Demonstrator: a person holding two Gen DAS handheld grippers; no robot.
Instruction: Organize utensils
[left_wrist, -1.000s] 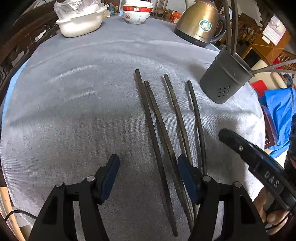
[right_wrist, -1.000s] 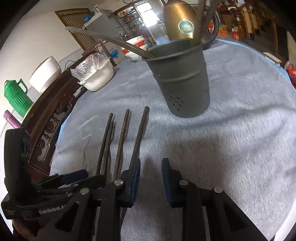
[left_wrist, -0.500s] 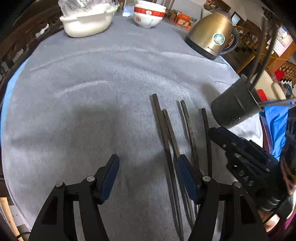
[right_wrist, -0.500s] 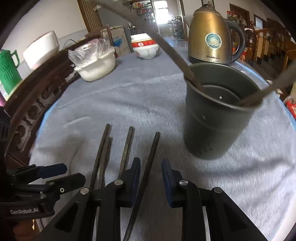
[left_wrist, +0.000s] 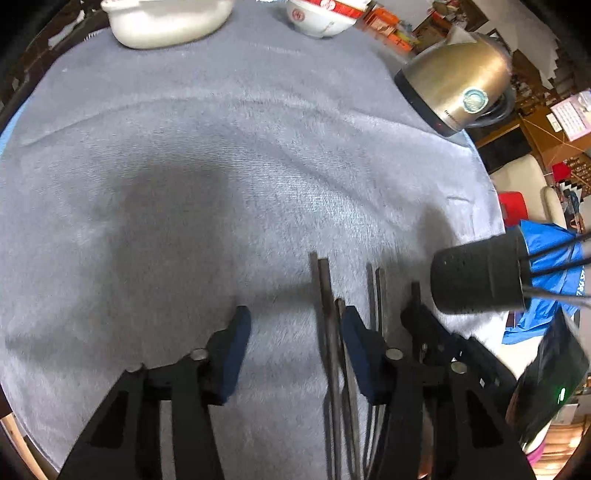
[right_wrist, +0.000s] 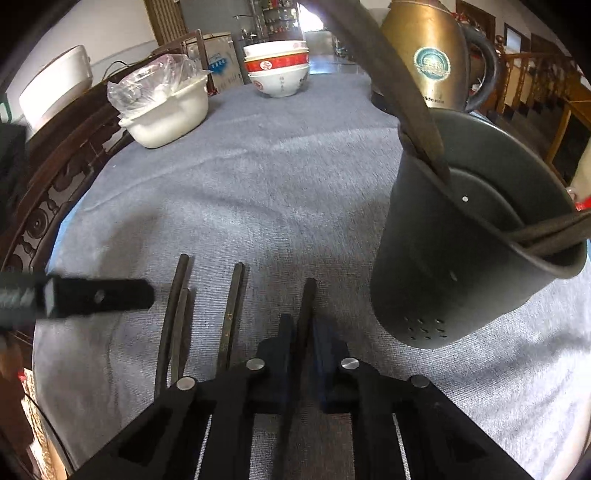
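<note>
Several dark chopsticks (right_wrist: 232, 295) lie side by side on the grey tablecloth (left_wrist: 221, 166). My right gripper (right_wrist: 303, 325) is shut on the rightmost chopstick (right_wrist: 308, 295), which still rests on the cloth beside the dark grey utensil holder (right_wrist: 461, 258). Other utensils lean in that holder. My left gripper (left_wrist: 295, 321) hovers over the leftmost chopstick (left_wrist: 325, 284), which lies just inside its right finger (left_wrist: 356, 343). Its jaws are closing and the pads do not press the stick. A blurred left finger (right_wrist: 99, 295) shows in the right wrist view.
A brass-coloured kettle (left_wrist: 454, 85) stands behind the holder (left_wrist: 476, 273). Stacked red-rimmed bowls (right_wrist: 277, 70) and a white dish with a plastic bag (right_wrist: 166, 110) sit at the far edge. A carved wooden chair back (right_wrist: 55, 192) borders the table's left side.
Both grippers have moved forward along the chopsticks. The right jaws closed onto the rightmost chopstick. The left jaws narrowed and now straddle the leftmost stick.
</note>
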